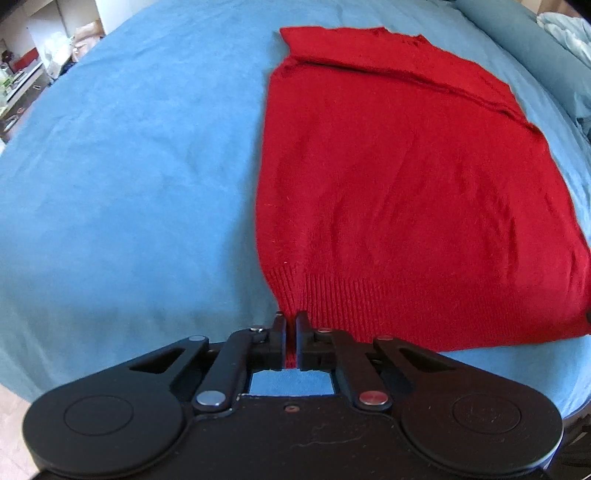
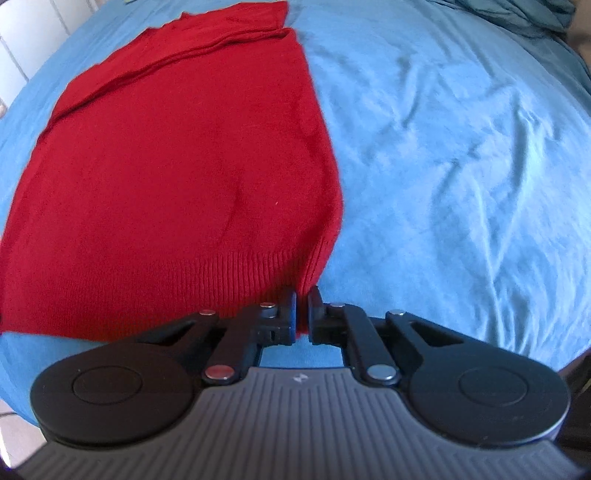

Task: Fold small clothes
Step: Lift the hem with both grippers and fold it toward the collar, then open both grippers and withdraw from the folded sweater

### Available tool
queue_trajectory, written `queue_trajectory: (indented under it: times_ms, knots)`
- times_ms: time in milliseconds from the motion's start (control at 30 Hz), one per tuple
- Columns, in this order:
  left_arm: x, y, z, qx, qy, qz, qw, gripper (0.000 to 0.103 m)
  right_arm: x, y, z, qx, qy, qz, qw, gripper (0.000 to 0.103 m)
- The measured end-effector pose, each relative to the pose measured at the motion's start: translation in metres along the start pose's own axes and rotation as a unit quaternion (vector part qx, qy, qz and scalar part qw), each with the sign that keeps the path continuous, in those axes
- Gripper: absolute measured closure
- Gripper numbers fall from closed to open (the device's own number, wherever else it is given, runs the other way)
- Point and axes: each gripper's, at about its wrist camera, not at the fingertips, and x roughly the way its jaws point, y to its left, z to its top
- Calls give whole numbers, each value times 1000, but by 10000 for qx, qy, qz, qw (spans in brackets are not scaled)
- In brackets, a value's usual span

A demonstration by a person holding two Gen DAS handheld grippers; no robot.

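- Garment: red knit sweater (image 1: 399,177) lies flat on the blue bed sheet (image 1: 129,184), sleeves apparently folded in already, ribbed hem (image 1: 369,306) nearest both cameras, collar end farthest away.
- Left tongs (image 1: 291,334): jaws together, clamped on the hem's left corner; red knit shows in the narrow slot between the pads.
- Right tongs (image 2: 302,310): jaws together, clamped on the hem's right corner (image 2: 306,280); a strip of red fabric shows between the pads.
- Step in hand: both hem corners are gripped, with the garment body not yet lifted off the sheet. This reads as the start of the lengthwise fold, bottom edge to collar.
- Next move, as judged: raise both corners together, carry them forward over the body, and lay the hem level with the far edge (image 1: 351,31).
- Requirements: keep both hands level and evenly spaced so the hem stays taut and square.
- Risk: the knit stretches readily; uneven pull could skew the fold or drag the folded sleeves out of place.
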Motion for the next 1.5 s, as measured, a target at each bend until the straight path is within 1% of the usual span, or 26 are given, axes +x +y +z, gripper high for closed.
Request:
queue_trajectory:
  times_ms: [100, 167, 300, 367, 433, 500, 533, 633, 700, 733, 800, 867, 933, 1000, 1033, 1067, 1167, 1200, 1267, 1300, 1333, 1367, 1400, 1433, 1467, 1500]
  knots:
    - [-29, 0, 15, -107, -105, -61, 9999, 99, -23, -6, 17, 243, -58, 250, 9994, 83]
    - [-50, -3, 30, -143, -207, -112, 9996, 99, -45, -8, 36, 340, -142, 444, 9983, 83]
    - [-94, -7, 73, -226, -579, -187, 9979, 99, -84, -6, 85, 514, -353, 804, 9948, 83]
    - [-112, -7, 103, -258, -863, -161, 9958, 99, -101, -4, 118, 610, -531, 999, 9917, 83]
    - [-121, -8, 137, -220, -1147, -132, 9931, 100, -109, -1, 156, 728, -728, 1205, 9874, 83]
    - [-122, -10, 173, -149, -1482, -117, 9888, 100, -109, 4, 196, 780, -953, 1398, 9825, 83]
    - [-119, -13, 194, -73, -1654, -107, 9861, 100, -106, 8, 222, 778, -1083, 1497, 9797, 83]
    - [-91, -22, 257, 154, -2054, 12, 9786, 100, -80, 21, 289, 748, -1273, 1605, 9759, 83]
    - [-54, -28, 298, 159, -2142, 84, 9766, 100, -52, 31, 329, 728, -1344, 1546, 9761, 83]
    - [-30, -31, 319, 97, -2130, 94, 9770, 100, -30, 36, 351, 788, -1364, 1472, 9765, 83]
    - [17, -35, 348, -5, -2019, 187, 9792, 100, 12, 41, 382, 930, -1262, 1452, 9769, 83]
    - [71, -40, 370, -63, -1782, 298, 9835, 100, 64, 45, 407, 1070, -1120, 1346, 9787, 83]
    - [119, -39, 385, -197, -1468, 420, 9881, 100, 114, 50, 419, 1162, -937, 1267, 9806, 83]
    - [154, -38, 389, -465, -1223, 528, 9900, 100, 150, 53, 423, 1240, -818, 1182, 9818, 83]
    - [165, -36, 389, -568, -1167, 554, 9900, 100, 163, 55, 423, 1271, -823, 1091, 9824, 83]
    - [170, -36, 390, -632, -1156, 569, 9896, 100, 171, 55, 423, 1273, -859, 1095, 9821, 83]
    - [172, -36, 395, -559, -1235, 583, 9890, 99, 185, 53, 429, 1210, -910, 1022, 9832, 83]
    - [170, -37, 398, -506, -1272, 587, 9888, 96, 186, 54, 432, 1157, -938, 1018, 9836, 83]
    - [164, -32, 401, -482, -1362, 535, 9881, 82, 185, 55, 435, 990, -1008, 931, 9856, 82]
    - [159, -32, 405, -465, -1416, 526, 9874, 57, 184, 57, 439, 858, -1049, 808, 9875, 78]
    - [151, -31, 405, -425, -1531, 596, 9855, 34, 180, 58, 440, 748, -1085, 654, 9891, 75]
    - [143, -30, 404, -382, -1663, 691, 9829, 28, 175, 60, 440, 621, -1115, 570, 9902, 57]
    - [133, -28, 399, -305, -1811, 751, 9801, 27, 167, 61, 435, 480, -1205, 543, 9901, 33]
    - [124, -27, 392, -186, -1906, 746, 9787, 27, 162, 62, 434, 321, -1361, 530, 9887, 26]
    - [119, -28, 385, -86, -1927, 717, 9786, 27, 156, 65, 428, 137, -1440, 578, 9878, 22]
    - [116, -27, 377, 14, -1885, 656, 9799, 27, 154, 70, 423, -74, -1447, 619, 9875, 22]
